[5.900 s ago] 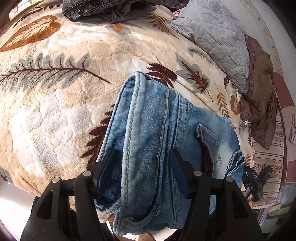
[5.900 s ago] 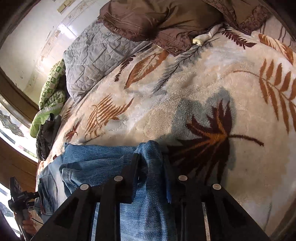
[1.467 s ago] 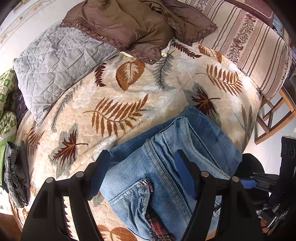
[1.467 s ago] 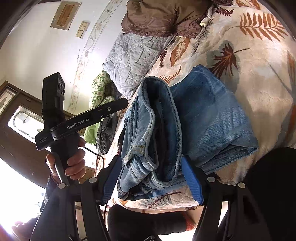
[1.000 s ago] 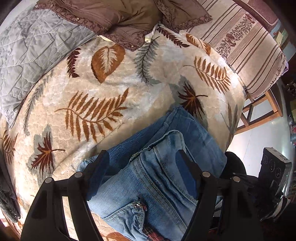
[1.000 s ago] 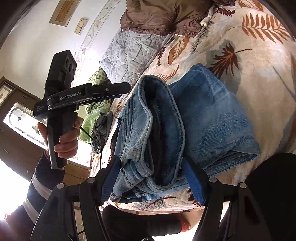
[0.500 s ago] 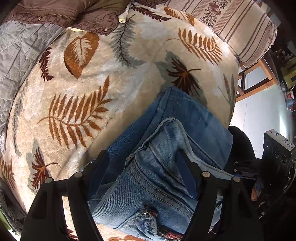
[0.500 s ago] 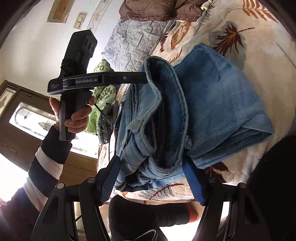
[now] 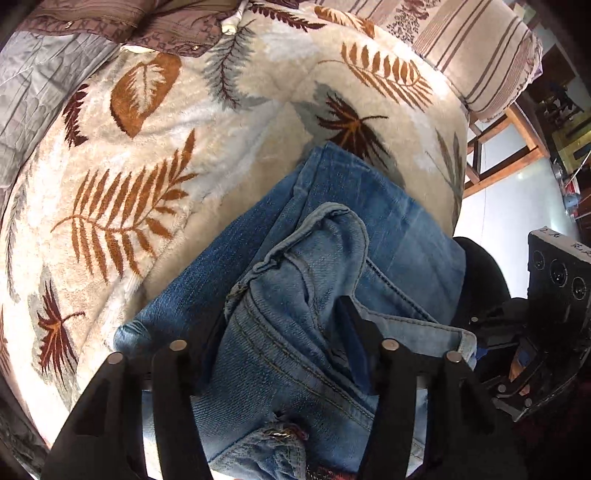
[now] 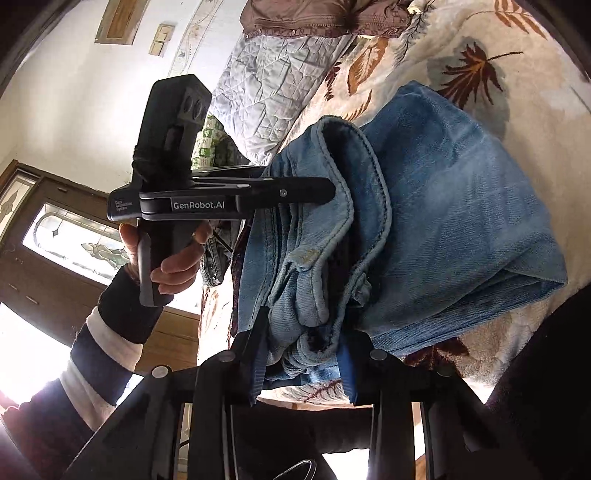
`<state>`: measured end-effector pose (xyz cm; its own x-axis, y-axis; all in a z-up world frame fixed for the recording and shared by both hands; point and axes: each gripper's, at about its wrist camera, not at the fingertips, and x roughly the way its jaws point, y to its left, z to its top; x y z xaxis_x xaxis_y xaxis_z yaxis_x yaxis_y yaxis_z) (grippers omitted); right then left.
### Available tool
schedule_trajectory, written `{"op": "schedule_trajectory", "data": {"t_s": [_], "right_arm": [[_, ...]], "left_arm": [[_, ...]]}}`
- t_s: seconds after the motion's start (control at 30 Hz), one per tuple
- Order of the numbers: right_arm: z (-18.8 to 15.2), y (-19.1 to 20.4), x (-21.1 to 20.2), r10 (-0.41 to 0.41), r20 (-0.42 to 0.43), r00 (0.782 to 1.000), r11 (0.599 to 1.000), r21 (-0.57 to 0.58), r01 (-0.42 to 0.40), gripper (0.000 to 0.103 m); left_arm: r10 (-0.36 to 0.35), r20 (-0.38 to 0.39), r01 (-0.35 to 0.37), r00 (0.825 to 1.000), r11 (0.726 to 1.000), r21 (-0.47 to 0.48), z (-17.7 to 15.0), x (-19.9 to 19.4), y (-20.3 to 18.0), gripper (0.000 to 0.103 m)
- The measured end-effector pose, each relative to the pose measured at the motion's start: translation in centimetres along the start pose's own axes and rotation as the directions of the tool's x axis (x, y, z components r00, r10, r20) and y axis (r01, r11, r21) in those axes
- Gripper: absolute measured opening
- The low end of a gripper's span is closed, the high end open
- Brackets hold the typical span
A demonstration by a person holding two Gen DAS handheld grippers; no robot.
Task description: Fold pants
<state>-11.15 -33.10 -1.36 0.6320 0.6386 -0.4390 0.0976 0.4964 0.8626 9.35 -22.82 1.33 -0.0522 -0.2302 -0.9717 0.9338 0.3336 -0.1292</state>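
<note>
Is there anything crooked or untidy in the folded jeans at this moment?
Yes. The top layer of the jeans is bunched and wrinkled between the left gripper and right gripper, not flat on the darker layer below. On the blanket nothing else looks odd.

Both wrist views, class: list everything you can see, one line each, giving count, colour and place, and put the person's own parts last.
jeans: one pair, blue denim, folded near the blanket's edge
blanket: one, cream with brown and grey leaves, covering the bed
quilted pillow: one, grey, at the far side of the bed
jacket: one, brown, crumpled beyond the pillow
striped cushion: one, beige with brown stripes, far right in the left view
wooden chair: one, brown, on the floor beside the bed
door: one, dark wood with patterned glass, left in the right view
left gripper: black, jaws shut on the jeans
right gripper: black, jaws shut on the jeans
left hand: one, wrapped round the left gripper's handle
</note>
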Motion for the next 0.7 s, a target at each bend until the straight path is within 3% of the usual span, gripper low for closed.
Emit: {"op": "schedule_trajectory", "data": {"t_s": [0.2,0.33,0.5,0.6,0.7], "right_arm": [[0.1,3.2,-2.6,0.060,0.057,0.997,0.989,-0.138,-0.052,0.030],[1.2,2.8,-5.6,0.064,0.146,0.987,0.990,-0.137,-0.044,0.030],[2.8,-1.4,-6.7,-0.032,0.167,0.985,0.999,-0.031,0.038,0.029],[2.9,-3.5,-6.5,-0.066,0.157,0.985,0.998,0.012,0.065,0.029],[2.8,-5.4,-6.4,-0.084,0.142,0.986,0.996,0.052,0.078,0.029]], "left_arm": [[-0.028,0.132,0.031,0.991,0.999,-0.024,-1.0,-5.8,-1.3,0.045],[-0.028,0.189,0.041,0.982,0.997,-0.066,1.3,-6.9,-2.3,0.045],[-0.008,0.114,0.024,0.993,0.990,-0.136,5.3,-2.4,-3.0,0.045],[0.049,0.043,-0.042,0.998,0.989,-0.140,6.9,0.7,-3.9,0.051],[0.116,0.024,-0.112,0.993,0.985,-0.129,7.4,2.4,-4.6,0.059]]}}
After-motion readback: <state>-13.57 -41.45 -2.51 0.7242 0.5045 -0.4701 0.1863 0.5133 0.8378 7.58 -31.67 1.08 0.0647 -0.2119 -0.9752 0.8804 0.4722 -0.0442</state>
